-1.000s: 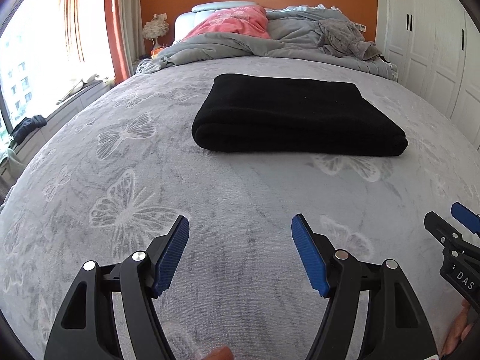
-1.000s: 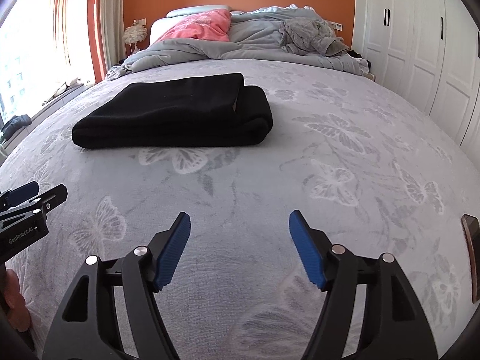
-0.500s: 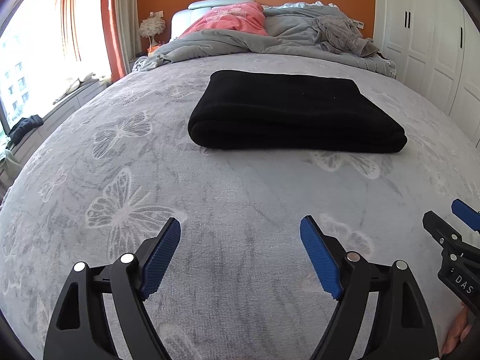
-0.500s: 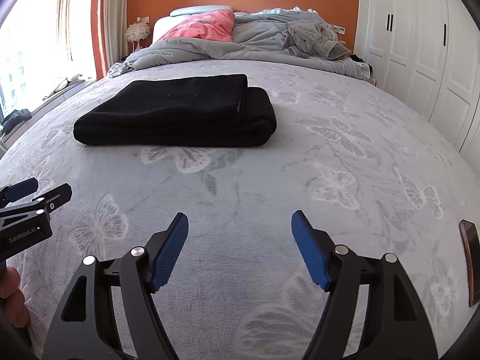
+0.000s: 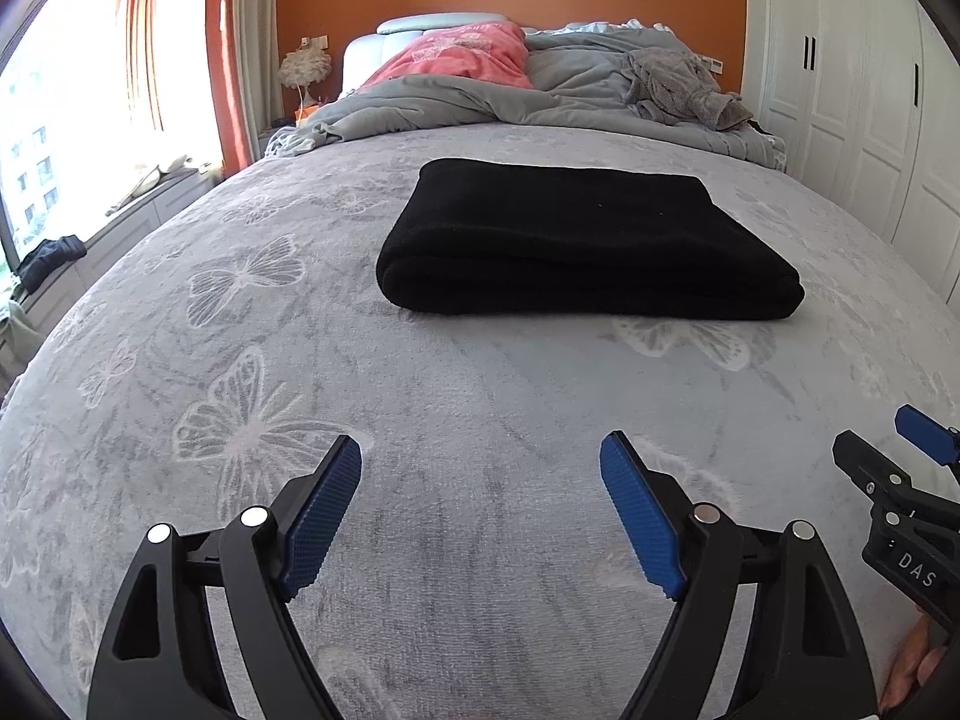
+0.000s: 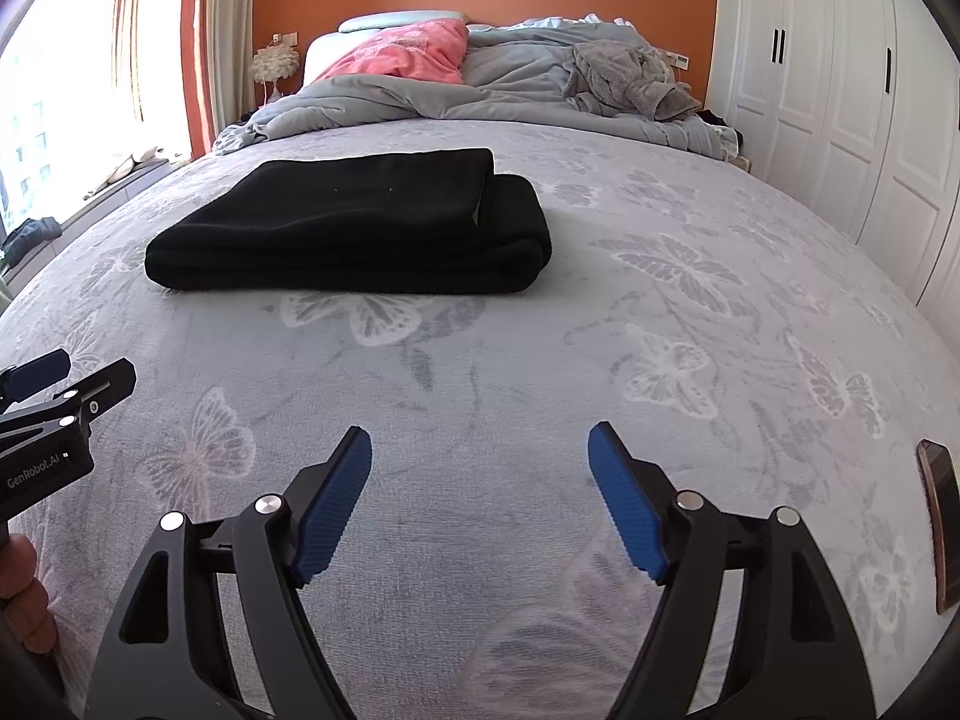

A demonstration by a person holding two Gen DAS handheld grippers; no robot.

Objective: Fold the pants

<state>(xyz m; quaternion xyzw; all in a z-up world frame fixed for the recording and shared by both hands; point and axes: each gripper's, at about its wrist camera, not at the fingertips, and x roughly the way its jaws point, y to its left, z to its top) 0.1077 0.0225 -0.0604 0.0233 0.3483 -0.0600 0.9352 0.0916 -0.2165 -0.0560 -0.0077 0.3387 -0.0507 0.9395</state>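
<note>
The black pants [image 5: 576, 240] lie folded in a flat rectangular stack on the grey butterfly bedspread [image 5: 240, 420]. In the right wrist view the pants [image 6: 354, 228] sit at the upper left. My left gripper [image 5: 480, 504] is open and empty, over the bedspread well short of the pants. My right gripper [image 6: 480, 498] is open and empty too, also short of the pants and to their right. Each gripper shows at the edge of the other's view: the right one [image 5: 900, 480] and the left one [image 6: 60, 396].
A rumpled grey duvet [image 5: 570, 96] and a pink pillow [image 5: 462, 54] lie at the head of the bed. White wardrobe doors [image 6: 840, 90] stand on the right, a window [image 5: 60, 120] on the left. A phone [image 6: 942, 528] lies on the bedspread at far right.
Both grippers have drawn back a little and tilted up slightly. Both stay open and empty. The pants have not moved.
</note>
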